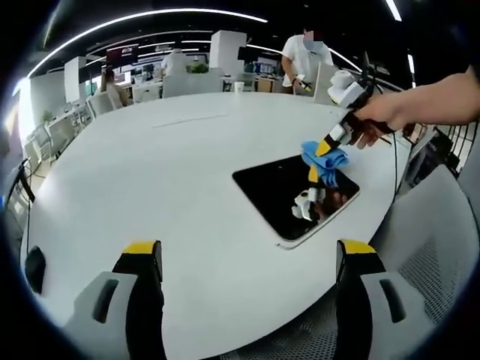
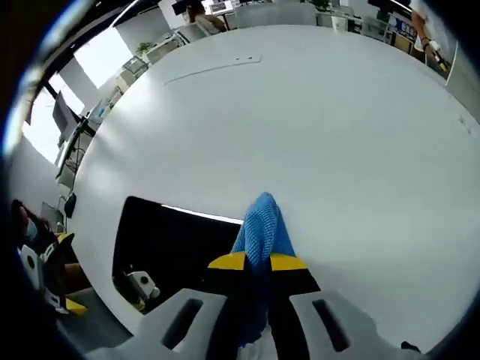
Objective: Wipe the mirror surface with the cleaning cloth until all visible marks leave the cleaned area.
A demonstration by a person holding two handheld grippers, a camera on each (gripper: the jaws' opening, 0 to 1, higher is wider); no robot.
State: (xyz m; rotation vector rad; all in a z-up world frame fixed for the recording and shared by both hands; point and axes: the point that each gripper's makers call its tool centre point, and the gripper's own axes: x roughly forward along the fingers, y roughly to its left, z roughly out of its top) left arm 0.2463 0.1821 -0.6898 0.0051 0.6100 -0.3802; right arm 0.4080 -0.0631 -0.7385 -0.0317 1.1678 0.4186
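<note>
Up close, the right gripper has its yellow-tipped jaws pinched together on a blue cloth; the fabric bulges out past the tips and also runs back down between the jaws. Cloth presses down at the edge of the mirror, a dark rectangular pane lying flat on the white table. In the right gripper view the mirror spreads leftward from the cloth, a bright thin line along its far edge. Pale reflections sit in the glass near its lower corner. At the far left of that view, off the table edge, a white and yellow device shows, presumably the other gripper; too small to be sure.

From the left gripper view, the left gripper hangs above the table, jaws spread wide with nothing between them, well apart from the mirror. Across the mirror, the right gripper comes in from the right, held by a person's hand, its tips buried in the cloth at the mirror's far right corner. Gripper and cloth are reflected in the glass just below. No marks can be made out on the mirror surface at this size.

Beyond the table: a person in a white shirt stands at the far side, desks and ceiling light strips behind.
</note>
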